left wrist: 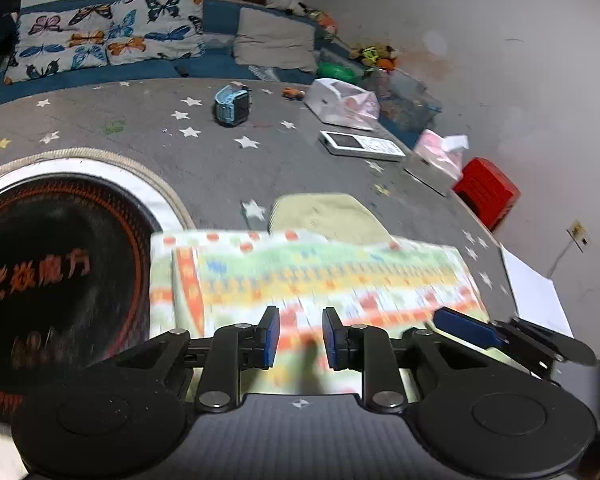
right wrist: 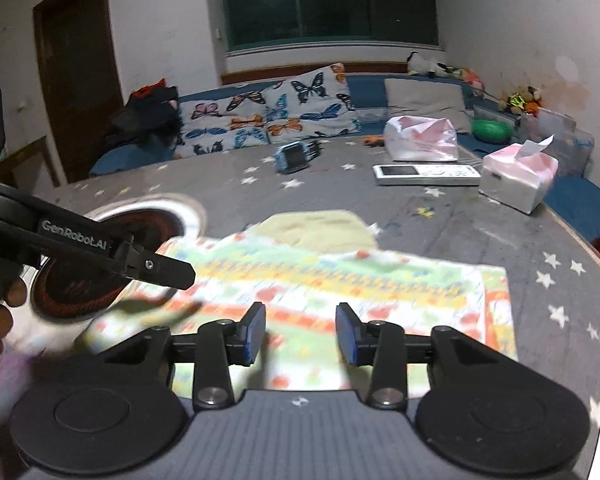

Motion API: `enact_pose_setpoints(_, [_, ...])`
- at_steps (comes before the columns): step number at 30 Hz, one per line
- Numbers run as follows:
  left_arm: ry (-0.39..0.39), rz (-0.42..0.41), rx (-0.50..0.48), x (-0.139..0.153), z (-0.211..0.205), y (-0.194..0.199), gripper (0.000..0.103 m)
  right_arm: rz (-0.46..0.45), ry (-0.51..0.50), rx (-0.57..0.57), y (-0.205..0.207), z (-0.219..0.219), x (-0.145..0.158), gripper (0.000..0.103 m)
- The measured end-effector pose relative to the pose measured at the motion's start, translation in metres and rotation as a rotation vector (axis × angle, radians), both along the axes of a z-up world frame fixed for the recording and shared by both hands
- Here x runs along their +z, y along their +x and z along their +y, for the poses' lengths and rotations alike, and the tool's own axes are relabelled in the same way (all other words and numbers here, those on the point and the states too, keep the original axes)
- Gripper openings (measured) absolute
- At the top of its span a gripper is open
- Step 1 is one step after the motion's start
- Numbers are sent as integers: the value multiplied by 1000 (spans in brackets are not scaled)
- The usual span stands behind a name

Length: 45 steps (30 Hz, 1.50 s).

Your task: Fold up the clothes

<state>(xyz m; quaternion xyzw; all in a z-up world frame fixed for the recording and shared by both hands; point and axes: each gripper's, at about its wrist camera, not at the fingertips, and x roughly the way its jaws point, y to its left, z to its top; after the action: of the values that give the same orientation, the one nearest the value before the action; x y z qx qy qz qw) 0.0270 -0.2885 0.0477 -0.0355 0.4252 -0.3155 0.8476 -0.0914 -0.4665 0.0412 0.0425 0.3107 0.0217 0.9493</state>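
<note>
Lying flat on the starred surface [right wrist: 500,240], the patterned cloth [right wrist: 340,280] ran crosswise just beyond both claws (left claw [left wrist: 300,338], right claw [right wrist: 300,334]), each parted and empty, neither clearly nearer.

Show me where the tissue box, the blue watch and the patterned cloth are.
tissue box [right wrist: 516,184]: right wrist view, front face of the box.
blue watch [left wrist: 233,106]: left wrist view, its dark screen.
patterned cloth [right wrist: 340,280]: right wrist view, middle of the fabric.
</note>
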Motion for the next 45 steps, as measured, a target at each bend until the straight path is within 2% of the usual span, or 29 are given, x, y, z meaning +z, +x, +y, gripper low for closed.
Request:
enact_pose_setpoints(6, [61,-65,-13,-4,8,-31,25,-3,-77,19,-27,26,-9,42])
enact_pose_setpoints(10, [92,-80,-12,-12,8,-38,27,1,-79,12,-35,33,-14,45])
enact_pose_setpoints(14, [88,-86,-12,-12,14,-42,27,-12,-74,3,-42,33,-9,45])
enact_pose_setpoints(18, [42,-88,-14,-3,16,-46,27,-10,-37,-58,-44,19,-9,45])
enact_pose_setpoints(23, [99,-74,-43,-15,2,-45,26,4,-29,-67,-46,13,-11,45])
enact_pose_setpoints(27, [94,-75,-41,-20,4,-46,27,-13,-41,-67,-49,15,-7,45])
enact_pose_setpoints(37, [84,-61,-36,-14,10,-49,27,9,-25,-85,-49,10,-11,45])
enact_pose_setpoints(45, [87,-62,1,-2,23,-54,46,-3,-41,-54,-53,21,-4,48])
